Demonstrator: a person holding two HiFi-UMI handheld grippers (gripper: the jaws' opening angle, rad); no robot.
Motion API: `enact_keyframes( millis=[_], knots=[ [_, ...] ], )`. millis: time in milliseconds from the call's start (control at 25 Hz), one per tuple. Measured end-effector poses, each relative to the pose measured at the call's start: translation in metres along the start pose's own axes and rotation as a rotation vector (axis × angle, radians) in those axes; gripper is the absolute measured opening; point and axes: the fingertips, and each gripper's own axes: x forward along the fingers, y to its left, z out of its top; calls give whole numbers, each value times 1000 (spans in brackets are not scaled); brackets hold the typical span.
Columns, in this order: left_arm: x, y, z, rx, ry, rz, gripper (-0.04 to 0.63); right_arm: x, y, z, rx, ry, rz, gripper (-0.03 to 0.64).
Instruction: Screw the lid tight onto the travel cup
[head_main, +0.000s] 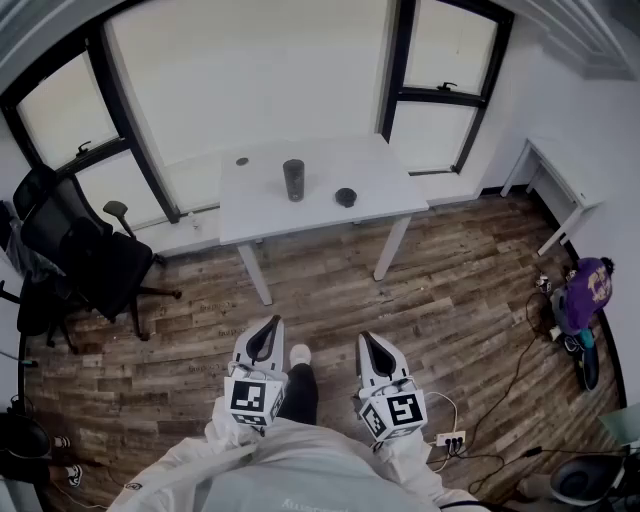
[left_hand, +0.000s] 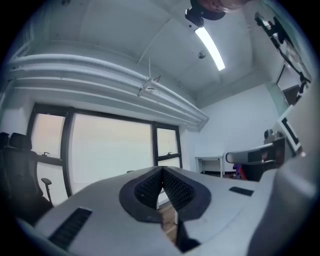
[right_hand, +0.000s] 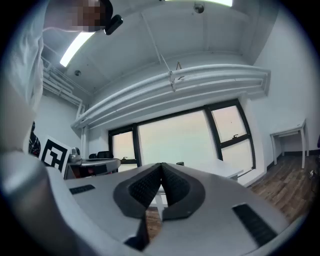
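While held level side by side over wood floor (head_main: 330, 270), left gripper (head_main: 270, 326) and right gripper (head_main: 367, 338): jaws pressed together, nothing between. Travel cup (head_main: 293, 180): dark, upright on white table (head_main: 385, 165), well ahead of both grippers, untouched. Lid (head_main: 345, 197): probably small dark round item on tabletop, right of cup, apart from it. Office chair (head_main: 95, 262): left of table.

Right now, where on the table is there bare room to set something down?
The table is bare at its left front, between the small dark disc and the near edge, and at the far right corner behind the lid. The middle is busiest: travel cup and lid, close but apart.
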Motion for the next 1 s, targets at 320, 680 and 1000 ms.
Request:
enact_keyframes(
  millis=[320, 680, 1000],
  knots=[
    [162, 112, -34, -99, -15, -11, 8, 176, -54, -19, -9, 43, -17, 21],
    [336, 273, -66, -31, 32, 79, 8, 431, -110, -16, -36, 135, 20, 21],
    [429, 318, -73, -29, 89, 32, 8, 530, -149, -4, -41, 146, -16, 21]
  ],
)
